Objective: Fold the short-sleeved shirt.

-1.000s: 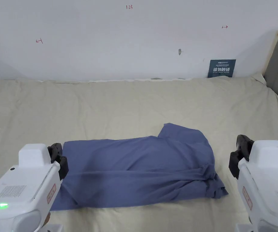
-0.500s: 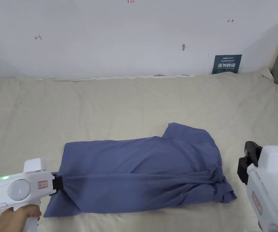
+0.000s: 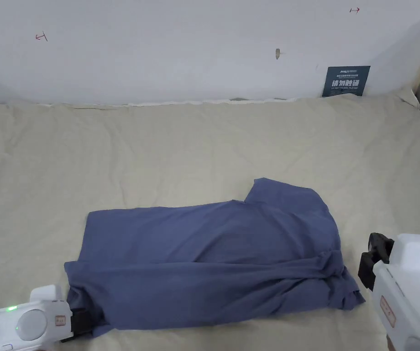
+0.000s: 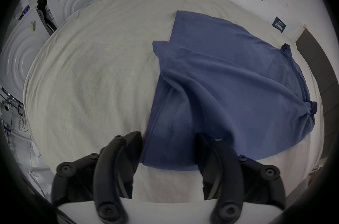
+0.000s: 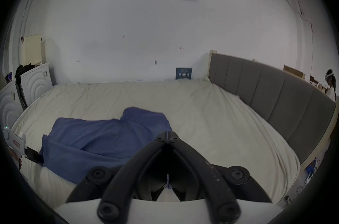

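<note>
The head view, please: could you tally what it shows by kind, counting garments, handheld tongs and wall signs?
Garments: 1, the blue shirt on the bed sheet.
Handheld tongs: 2, the left tongs and the right tongs.
Wall signs: 1, the dark sign.
Total: 4.

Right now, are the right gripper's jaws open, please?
No, the right gripper shows its two black jaws meeting at the tips above the blue cotton shirt.

The shirt [image 3: 213,256] lies on the bed [image 3: 181,146], toward its near edge. The left gripper [image 3: 79,322] is at the shirt's near left corner; the right gripper [image 3: 370,265] just right of the shirt. A sign [image 3: 346,81] stands behind the shirt, against the wall [image 3: 159,45].
</note>
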A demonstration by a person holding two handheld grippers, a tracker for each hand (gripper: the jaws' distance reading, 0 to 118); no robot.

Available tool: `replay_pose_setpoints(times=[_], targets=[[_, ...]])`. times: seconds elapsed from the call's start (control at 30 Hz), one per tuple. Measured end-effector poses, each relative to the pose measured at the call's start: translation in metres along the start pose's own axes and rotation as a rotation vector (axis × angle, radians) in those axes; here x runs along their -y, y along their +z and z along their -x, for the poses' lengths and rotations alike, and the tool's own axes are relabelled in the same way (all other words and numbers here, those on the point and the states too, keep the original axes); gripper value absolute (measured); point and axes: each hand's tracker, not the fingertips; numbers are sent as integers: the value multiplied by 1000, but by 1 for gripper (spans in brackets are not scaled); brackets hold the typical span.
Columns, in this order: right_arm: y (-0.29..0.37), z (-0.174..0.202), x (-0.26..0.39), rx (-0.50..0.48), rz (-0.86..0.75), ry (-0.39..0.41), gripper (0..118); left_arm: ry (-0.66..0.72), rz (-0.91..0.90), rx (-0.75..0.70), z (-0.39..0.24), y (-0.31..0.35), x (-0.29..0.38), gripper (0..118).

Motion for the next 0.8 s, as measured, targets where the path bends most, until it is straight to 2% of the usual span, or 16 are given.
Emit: replay_pose_setpoints(times=[0.07,0.1,0.2,0.23,0.27,0.3,0.37,0.47,0.53,0.57,0.6,0.63,0.67,0.7,0.73,0.8], targets=[[-17,-3,6,2,69,-15,7,-27,2,-3,-5,6,0,20],[-23,-5,10,1,101,-36,26,-40,-16,-17,-6,8,0,10],[-63,-12,24,-20,242,-58,82,-6,-34,42,-5,17,-5,9],[-76,-14,34,-15,298,-55,95,2,-54,40,-4,22,-6,9],[-90,-15,43,6,346,-69,103,-7,-73,40,-4,27,-7,9],[-102,-15,51,34,367,-66,104,-24,-89,40,-4,28,-10,9],[-125,-15,69,65,433,-78,104,-16,-103,54,-2,33,-14,9],[-152,-12,87,43,538,-76,103,-20,-119,63,-4,38,-16,9],[-154,-8,96,23,583,-49,87,-21,-121,63,-3,38,-15,9],[-154,-6,100,1,587,-49,73,-20,-119,65,-5,39,-15,9],[-151,-6,101,-30,569,-78,54,-19,-117,65,-5,39,-14,9],[-150,-10,103,-37,532,-103,41,-18,-115,63,-4,39,-13,9],[-148,-8,100,-49,542,-86,20,-16,-115,62,-3,40,-11,9],[-146,-6,97,-60,541,-69,14,-14,-116,62,-2,39,-11,9],[-135,-1,92,-41,529,-16,14,-11,-119,60,-1,40,-9,9],[-113,2,85,-44,482,0,14,2,-130,65,2,45,-6,9]])
